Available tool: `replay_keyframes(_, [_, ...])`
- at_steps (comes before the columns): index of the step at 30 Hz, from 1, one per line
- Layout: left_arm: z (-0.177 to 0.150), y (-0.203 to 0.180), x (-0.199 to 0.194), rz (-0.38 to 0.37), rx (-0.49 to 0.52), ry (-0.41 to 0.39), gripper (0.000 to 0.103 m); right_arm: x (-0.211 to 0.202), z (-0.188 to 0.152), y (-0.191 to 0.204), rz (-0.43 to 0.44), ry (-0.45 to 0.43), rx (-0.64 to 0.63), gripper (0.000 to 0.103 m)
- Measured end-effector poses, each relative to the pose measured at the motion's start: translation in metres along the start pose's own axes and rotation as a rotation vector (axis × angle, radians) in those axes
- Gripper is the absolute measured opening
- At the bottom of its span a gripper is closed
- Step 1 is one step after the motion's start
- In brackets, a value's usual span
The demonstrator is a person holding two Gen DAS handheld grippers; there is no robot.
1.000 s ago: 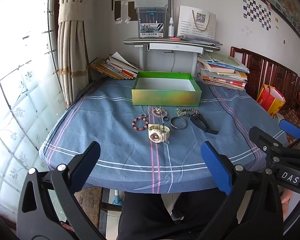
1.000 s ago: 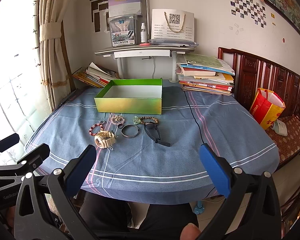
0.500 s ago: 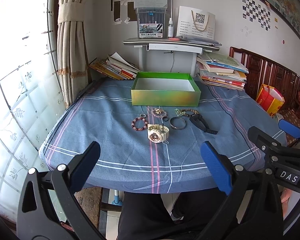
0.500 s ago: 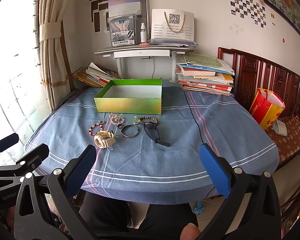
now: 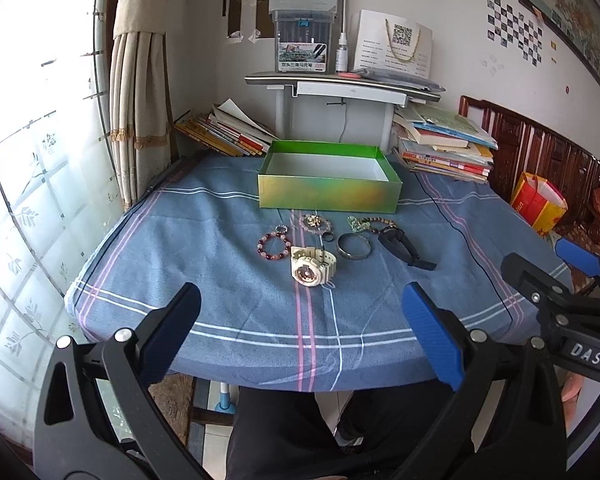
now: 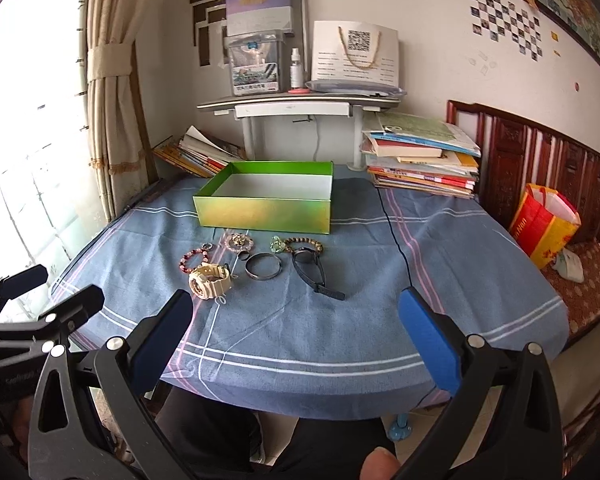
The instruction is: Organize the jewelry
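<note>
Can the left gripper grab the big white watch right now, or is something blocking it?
Probably yes. The left gripper is open, its fingers spread wide and holding nothing. The white watch lies straight ahead on the blue tablecloth, nearest of the jewelry, with only bare cloth in front of it. The gripper just needs to move forward.

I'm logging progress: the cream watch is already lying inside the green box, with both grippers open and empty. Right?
Not quite. The cream watch still lies on the blue tablecloth in front of the green box, whose visible interior looks bare in the left wrist view. The left gripper and right gripper are indeed open and empty.
</note>
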State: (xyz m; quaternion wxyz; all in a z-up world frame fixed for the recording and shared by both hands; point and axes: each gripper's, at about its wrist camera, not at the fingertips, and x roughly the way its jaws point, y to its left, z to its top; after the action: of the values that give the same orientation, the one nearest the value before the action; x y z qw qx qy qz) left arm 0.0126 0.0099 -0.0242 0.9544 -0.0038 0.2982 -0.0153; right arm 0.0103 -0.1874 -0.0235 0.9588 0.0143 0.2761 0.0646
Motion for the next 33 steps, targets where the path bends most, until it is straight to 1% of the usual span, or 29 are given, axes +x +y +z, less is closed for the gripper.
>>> replay_keyframes(2, [-0.005, 0.000, 0.006, -0.038, 0.020, -0.039, 0.099, 0.005, -0.003, -0.003, 0.039, -0.022, -0.013, 0.101])
replay_keyframes(3, [-0.007, 0.001, 0.009, -0.057, 0.031, -0.055, 0.099, 0.007, -0.005, -0.004, 0.036, -0.027, -0.016, 0.101])
replay_keyframes(5, [-0.009, 0.001, 0.018, -0.055, 0.046, -0.057, 0.099, 0.015, -0.009, -0.008, 0.006, -0.037, -0.011, 0.101])
replay_keyframes(8, [-0.011, 0.004, 0.036, -0.059, 0.038, -0.024, 0.099, 0.031, -0.016, -0.016, -0.034, -0.020, 0.015, 0.101])
replay_keyframes(11, [-0.013, 0.008, 0.051, -0.041, 0.026, -0.005, 0.099, 0.050, -0.023, -0.021, -0.002, 0.030, 0.018, 0.101])
replay_keyframes(12, [-0.014, 0.011, 0.058, -0.040, 0.014, 0.004, 0.099, 0.057, -0.026, -0.021, 0.000, 0.039, 0.017, 0.101])
replay_keyframes(14, [-0.016, 0.014, 0.064, -0.066, 0.004, 0.005, 0.099, 0.067, -0.031, -0.023, 0.001, 0.051, 0.027, 0.101])
replay_keyframes(17, [-0.017, 0.014, 0.080, -0.055, 0.003, 0.016, 0.099, 0.085, -0.036, -0.029, 0.006, 0.085, 0.045, 0.101])
replay_keyframes(19, [-0.018, 0.014, 0.096, -0.058, -0.003, 0.044, 0.099, 0.099, -0.039, -0.034, 0.004, 0.115, 0.058, 0.101])
replay_keyframes(21, [-0.019, 0.014, 0.112, -0.063, -0.001, 0.074, 0.099, 0.113, -0.041, -0.040, 0.023, 0.151, 0.074, 0.100])
replay_keyframes(25, [-0.022, 0.008, 0.141, -0.071, 0.021, 0.114, 0.099, 0.130, -0.042, -0.043, 0.044, 0.172, 0.073, 0.100])
replay_keyframes(29, [-0.021, 0.009, 0.170, -0.102, -0.012, 0.167, 0.099, 0.145, -0.041, -0.045, 0.065, 0.192, 0.074, 0.100])
replay_keyframes(31, [-0.020, 0.009, 0.180, -0.082, -0.008, 0.176, 0.098, 0.154, -0.041, -0.044, 0.069, 0.205, 0.056, 0.100])
replay_keyframes(33, [-0.019, 0.009, 0.191, -0.079, -0.004, 0.189, 0.096, 0.161, -0.041, -0.044, 0.069, 0.215, 0.048, 0.100])
